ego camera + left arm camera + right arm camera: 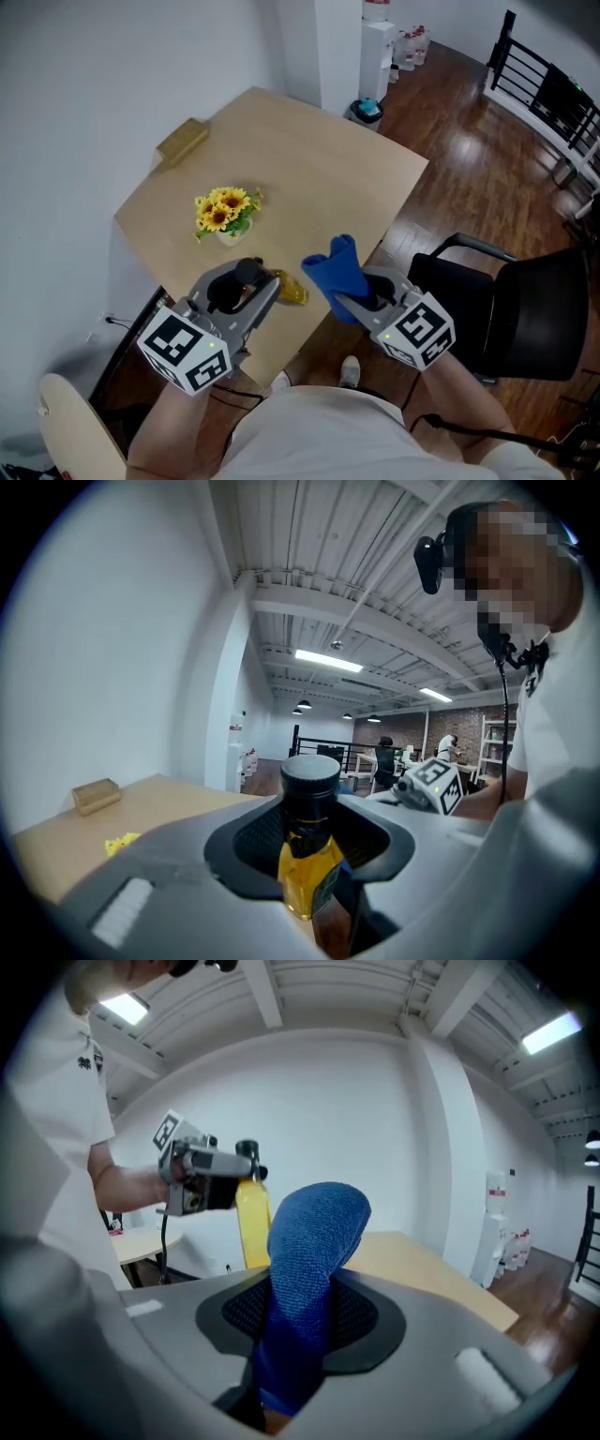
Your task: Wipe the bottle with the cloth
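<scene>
1. As the person holds both tools above the near edge of the wooden table (309,169), the left gripper (246,281) is clamped on the neck of the bottle (289,290)
2. Seen from the right gripper view, the bottle's long axis runs close to vertical: black cap on top, amber-yellow body hanging below the jaws, clear of the tabletop
3. Jaws of the right gripper (368,296) are pinched tight on the blue cloth (339,266), which rises out of them with its free end folded over toward the bottle
4. Cloth and bottle sit just beside each other between the two tools; whether they touch cannot be told
5. By count: one bottle, one cloth, two grippers, each with one marker cube
6. Farther back on the table stand one small bunch of sunflowers (225,212) and, near the far left edge, one wooden block (183,142)
7. One black chair (525,314) stands on the wood floor to the right
</scene>
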`<state>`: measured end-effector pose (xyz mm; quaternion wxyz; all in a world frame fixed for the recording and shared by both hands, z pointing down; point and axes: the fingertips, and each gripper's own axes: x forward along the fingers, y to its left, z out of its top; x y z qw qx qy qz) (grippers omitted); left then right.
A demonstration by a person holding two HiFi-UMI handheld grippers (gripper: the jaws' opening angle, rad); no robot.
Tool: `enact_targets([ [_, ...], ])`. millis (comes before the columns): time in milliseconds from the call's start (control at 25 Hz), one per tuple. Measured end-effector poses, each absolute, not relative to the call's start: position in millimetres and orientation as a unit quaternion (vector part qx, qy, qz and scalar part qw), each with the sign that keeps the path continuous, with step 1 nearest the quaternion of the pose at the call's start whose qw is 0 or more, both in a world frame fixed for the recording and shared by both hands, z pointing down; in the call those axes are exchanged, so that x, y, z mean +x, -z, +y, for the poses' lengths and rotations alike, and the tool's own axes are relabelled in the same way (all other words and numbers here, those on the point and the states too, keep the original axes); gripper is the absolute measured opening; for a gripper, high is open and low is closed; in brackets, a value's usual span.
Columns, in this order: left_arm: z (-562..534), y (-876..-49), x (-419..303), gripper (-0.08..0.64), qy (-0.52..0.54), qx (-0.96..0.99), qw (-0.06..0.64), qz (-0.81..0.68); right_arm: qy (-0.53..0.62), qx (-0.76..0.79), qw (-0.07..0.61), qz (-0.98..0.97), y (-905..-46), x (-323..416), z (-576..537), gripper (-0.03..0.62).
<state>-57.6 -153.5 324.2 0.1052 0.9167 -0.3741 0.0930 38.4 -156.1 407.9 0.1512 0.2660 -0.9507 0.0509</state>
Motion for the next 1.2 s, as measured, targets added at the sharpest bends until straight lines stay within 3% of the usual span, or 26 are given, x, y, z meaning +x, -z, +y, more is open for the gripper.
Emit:
enact_targets([
  [240,-136,-328,-45,0.153,-0.101,0.929,0.108,-0.339,-0.005,0.215,0.140,-0.967,-353,-3,-151,0.143],
  [680,-141,-317,-64,0.153,-0.081,0.926,0.102,-0.355,-0.146,0.243,0.243,-0.927,-520,17,-149,0.143],
  [1040,-157,-336,-62,0.153,-0.103,0.923,0.100,-0.357,-0.054,0.270,0.081,-0.958,-358,4,-135,0.143],
  [1200,-161,-339,-56,0.153,-0.092,0.925,0.114,-0.351,-0.039,0.265,0.075,-0.960,-347,-14,-130,0.143],
])
